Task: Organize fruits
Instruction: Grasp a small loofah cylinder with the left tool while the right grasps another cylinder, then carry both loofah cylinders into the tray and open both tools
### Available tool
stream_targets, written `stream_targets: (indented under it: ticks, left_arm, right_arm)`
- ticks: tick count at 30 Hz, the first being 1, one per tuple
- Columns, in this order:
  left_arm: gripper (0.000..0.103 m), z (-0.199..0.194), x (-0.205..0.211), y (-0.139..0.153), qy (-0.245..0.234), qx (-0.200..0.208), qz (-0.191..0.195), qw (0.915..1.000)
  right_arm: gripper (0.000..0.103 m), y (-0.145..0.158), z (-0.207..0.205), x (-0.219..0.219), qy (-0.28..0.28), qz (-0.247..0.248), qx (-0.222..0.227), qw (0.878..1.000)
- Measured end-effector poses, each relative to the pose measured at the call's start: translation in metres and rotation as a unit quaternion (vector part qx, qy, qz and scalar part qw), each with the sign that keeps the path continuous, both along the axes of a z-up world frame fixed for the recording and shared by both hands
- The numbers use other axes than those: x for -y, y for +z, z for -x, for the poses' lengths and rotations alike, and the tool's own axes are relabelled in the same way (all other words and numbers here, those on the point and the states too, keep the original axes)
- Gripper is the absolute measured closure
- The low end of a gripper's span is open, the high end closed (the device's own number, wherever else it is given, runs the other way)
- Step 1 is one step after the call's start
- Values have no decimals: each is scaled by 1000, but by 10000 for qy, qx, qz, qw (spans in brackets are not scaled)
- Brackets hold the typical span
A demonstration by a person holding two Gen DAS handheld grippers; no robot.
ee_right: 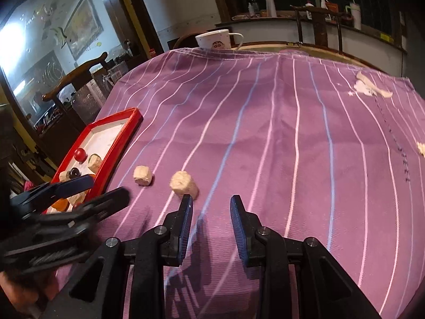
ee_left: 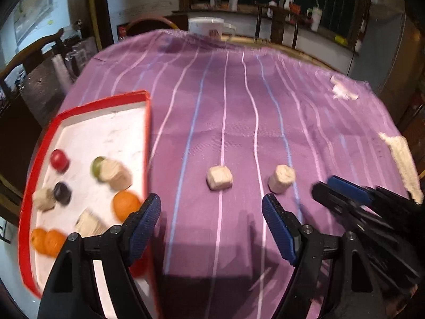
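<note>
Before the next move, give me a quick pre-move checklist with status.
1. left gripper empty, fingers wide: ok.
2. right gripper empty, fingers narrowly apart: ok.
3. round block centred between right fingers: not ok, it lies off one fingertip.
4. square block and round block inside red tray: not ok, both on the cloth.
5. bare room in red tray: ok.

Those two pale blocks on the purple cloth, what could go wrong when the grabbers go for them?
The two blocks lie close together, so grabbing one might bump the other away. The left gripper and right gripper are crowded side by side and could knock each other. The red tray is already crowded with fruit, and a dropped block might roll one around.
</note>
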State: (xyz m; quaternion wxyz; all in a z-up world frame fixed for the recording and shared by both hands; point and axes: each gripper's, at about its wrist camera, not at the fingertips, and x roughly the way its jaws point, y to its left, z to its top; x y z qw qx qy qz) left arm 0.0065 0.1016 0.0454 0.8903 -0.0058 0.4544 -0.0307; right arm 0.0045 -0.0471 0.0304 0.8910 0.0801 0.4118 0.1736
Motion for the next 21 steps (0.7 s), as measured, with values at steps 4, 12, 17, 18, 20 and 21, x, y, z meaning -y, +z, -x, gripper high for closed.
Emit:
stream_targets:
  ticks: [4,12,17,18,20,21]
  left_arm:
    - [33,-26,1,-17,-19,-305,110,9995]
    - [77,-37,6,-26,-82,-349,85,9993]
    - [77,-22,3,-20,-58,-262,282,9992]
    - [77,-17,0,-16,-36,-217,324,9992]
    - [77,-4,-6,-6,-18,-104,428,9990]
    - [77,3,-8,-2,-13,-44,468,9989]
  right_arm:
    - [70,-5,-4,10,33,-415,-133,9990]
    - [70,-11,-8,17,6,-658,-281,9974]
    - [69,-2,-6,10,158,-525,-188,9983]
    - [69,0,-7,5,238,-453,-182,9985]
    - [68,2,-11,-7,416,-251,-227,9986]
    - [67,2,-14,-15,514,-111,-239,9983]
